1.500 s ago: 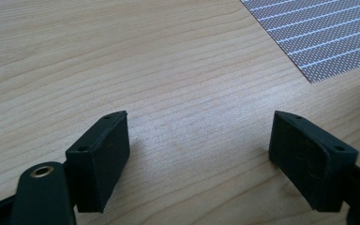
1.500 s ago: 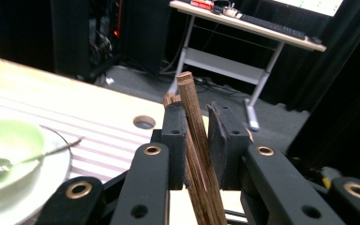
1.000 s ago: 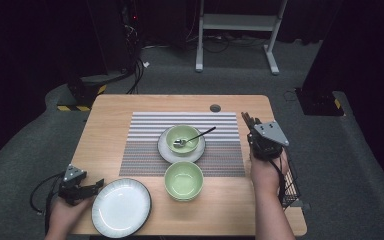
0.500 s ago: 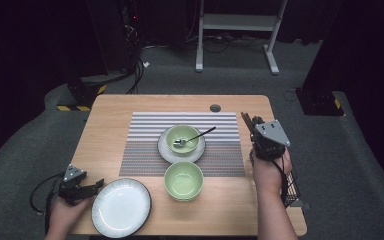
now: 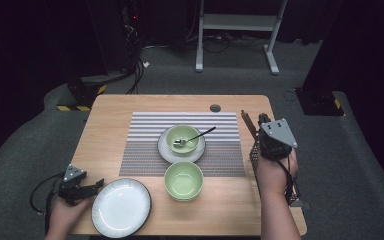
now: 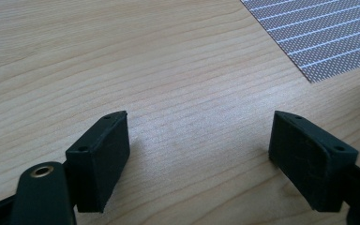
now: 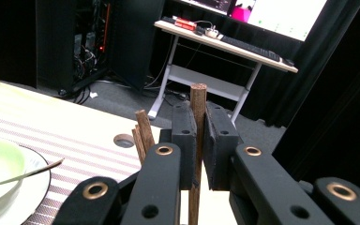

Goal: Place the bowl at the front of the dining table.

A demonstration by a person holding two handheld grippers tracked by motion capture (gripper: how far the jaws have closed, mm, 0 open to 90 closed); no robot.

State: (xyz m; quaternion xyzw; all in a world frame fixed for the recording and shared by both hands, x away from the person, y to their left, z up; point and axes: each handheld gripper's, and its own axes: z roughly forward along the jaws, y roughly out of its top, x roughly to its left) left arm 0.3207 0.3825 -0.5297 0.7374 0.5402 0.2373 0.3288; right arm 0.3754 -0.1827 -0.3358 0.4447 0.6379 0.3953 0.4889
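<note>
1. one brown wooden chopstick (image 7: pixel 198 101) is clamped upright in the right gripper (image 7: pixel 199 136), whose jaws have just been closing on it, at the right table edge (image 5: pixel 267 107).
2. more chopsticks (image 7: pixel 142 131) are seen just beside it.
3. the left gripper (image 6: pixel 199 152) is held wide apart, nothing in it, over bare wood near the white plate (image 5: pixel 121 206).

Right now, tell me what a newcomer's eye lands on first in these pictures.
First the right gripper at the table's right edge, its jaws just closed on a wooden chopstick standing upright, with more sticks beside it. Next, mid-table on the striped placemat, a green bowl with a spoon sits on a saucer, an empty green bowl before it. The left gripper rests open beside a white plate.
</note>
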